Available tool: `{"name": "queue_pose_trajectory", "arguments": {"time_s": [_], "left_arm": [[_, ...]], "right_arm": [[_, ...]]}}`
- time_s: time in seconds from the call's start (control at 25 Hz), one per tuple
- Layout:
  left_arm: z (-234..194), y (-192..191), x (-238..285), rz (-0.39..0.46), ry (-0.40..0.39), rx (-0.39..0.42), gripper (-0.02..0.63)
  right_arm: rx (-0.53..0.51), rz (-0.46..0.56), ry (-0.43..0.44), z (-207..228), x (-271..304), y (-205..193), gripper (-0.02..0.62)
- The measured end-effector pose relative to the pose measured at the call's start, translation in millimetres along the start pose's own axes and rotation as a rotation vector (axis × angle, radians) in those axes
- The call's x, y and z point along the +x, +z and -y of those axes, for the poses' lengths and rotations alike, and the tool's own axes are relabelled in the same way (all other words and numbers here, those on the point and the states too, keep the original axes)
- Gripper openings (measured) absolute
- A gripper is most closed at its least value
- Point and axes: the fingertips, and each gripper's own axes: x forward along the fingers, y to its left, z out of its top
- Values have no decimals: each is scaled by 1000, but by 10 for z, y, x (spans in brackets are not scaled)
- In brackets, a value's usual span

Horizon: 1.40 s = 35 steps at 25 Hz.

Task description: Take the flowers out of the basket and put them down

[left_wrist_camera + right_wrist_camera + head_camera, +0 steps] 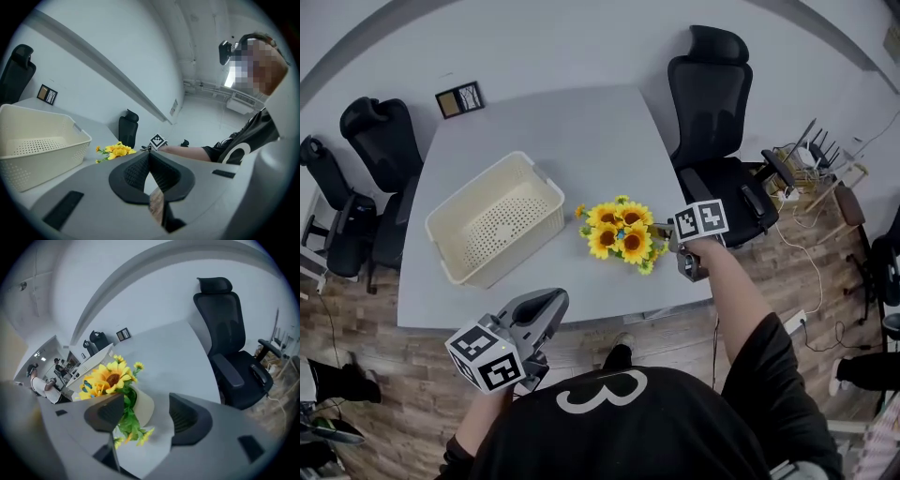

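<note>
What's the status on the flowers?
Left gripper shut, empty. Right gripper open beside flowers. Flowers on table, outside basket. Nothing in the way.

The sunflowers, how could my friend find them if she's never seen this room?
Find the big grey table in the middle of the room. Right of the cream basket on it lies a bunch of sunflowers, the only bright yellow thing there.

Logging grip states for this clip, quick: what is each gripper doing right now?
Left gripper: shut, holding nothing.
Right gripper: open, jaws wide apart; the flowers lie just in front of them, not gripped.
</note>
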Motion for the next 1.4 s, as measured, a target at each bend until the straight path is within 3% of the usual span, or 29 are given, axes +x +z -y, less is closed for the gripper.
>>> {"name": "queue_pose_trajectory", "arguments": {"time_s": [0.2, 0.36, 0.68, 0.84, 0.96, 1.4], "left_arm": [[281, -35, -249, 11, -11, 34, 12], [499, -142, -470, 16, -29, 45, 12], [942, -308, -732, 24, -78, 71, 12], [1200, -218, -773, 56, -76, 102, 12], [1424, -216, -790, 65, -75, 117, 12], [2576, -826, -679, 28, -98, 95, 12]], "right_arm": [[-18, 179, 3, -185, -512, 90, 289], [-120, 363, 45, -644, -1058, 134, 280], [-291, 564, 237, -1822, -2040, -253, 35], [-316, 561, 410, -2291, -2397, -540, 9], [-340, 548, 491, -2537, -2604, -781, 9], [-327, 476, 585, -2628, -3254, -2011, 8]]}}
